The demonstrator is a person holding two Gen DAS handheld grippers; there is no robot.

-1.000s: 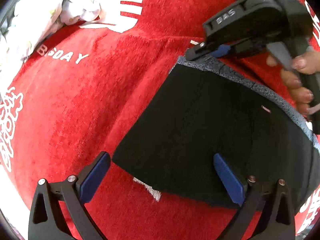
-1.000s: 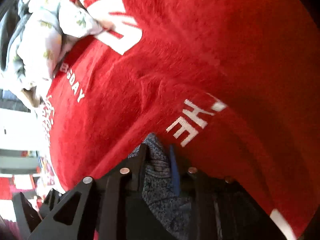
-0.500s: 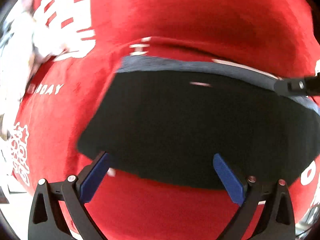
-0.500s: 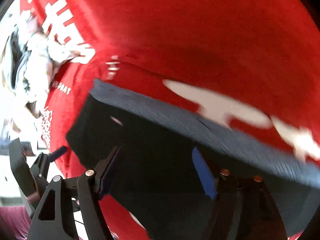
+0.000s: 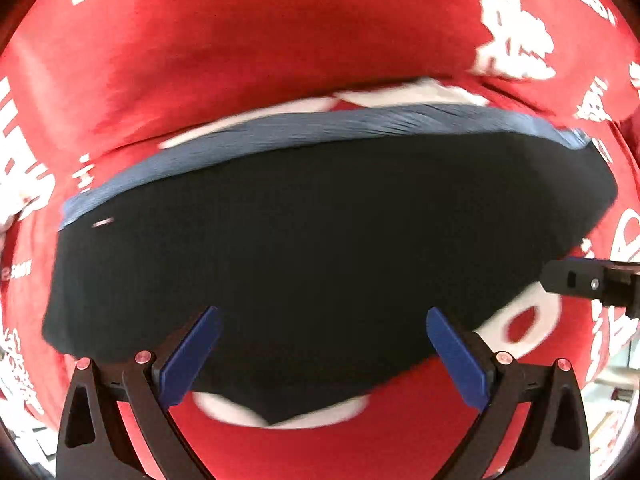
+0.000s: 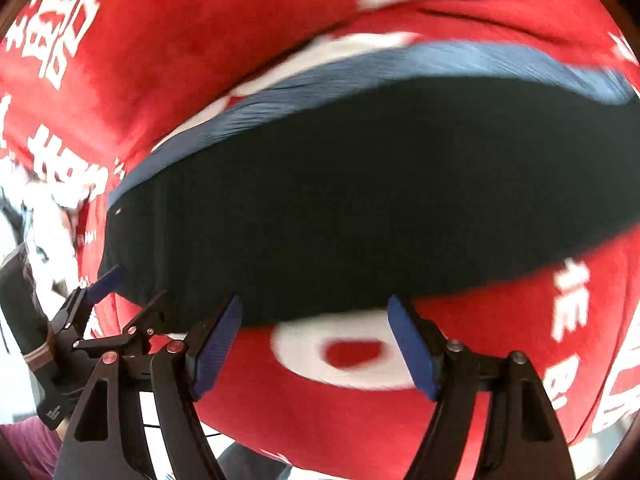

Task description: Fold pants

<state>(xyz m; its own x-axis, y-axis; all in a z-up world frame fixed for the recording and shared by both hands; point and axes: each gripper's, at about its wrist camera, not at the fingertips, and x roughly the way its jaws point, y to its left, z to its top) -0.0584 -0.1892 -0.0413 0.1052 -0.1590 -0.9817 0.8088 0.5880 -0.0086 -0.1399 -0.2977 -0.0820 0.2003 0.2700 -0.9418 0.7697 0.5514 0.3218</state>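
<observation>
With the dark pants (image 5: 320, 248) lying folded flat on the red printed blanket (image 5: 280, 48), we hang over them with left gripper (image 5: 320, 354) and right gripper (image 6: 316, 344) both spread wide and empty, the right's jaws having just been opening, so next we judge another fold needs a fresh pinch on an edge.

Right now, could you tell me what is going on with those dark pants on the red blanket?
A person works two handheld grippers above folded black pants lying flat on a red blanket. The left gripper hangs open over them. The right gripper has just been opening, with nothing between its jaws, so the pants lie free.
</observation>
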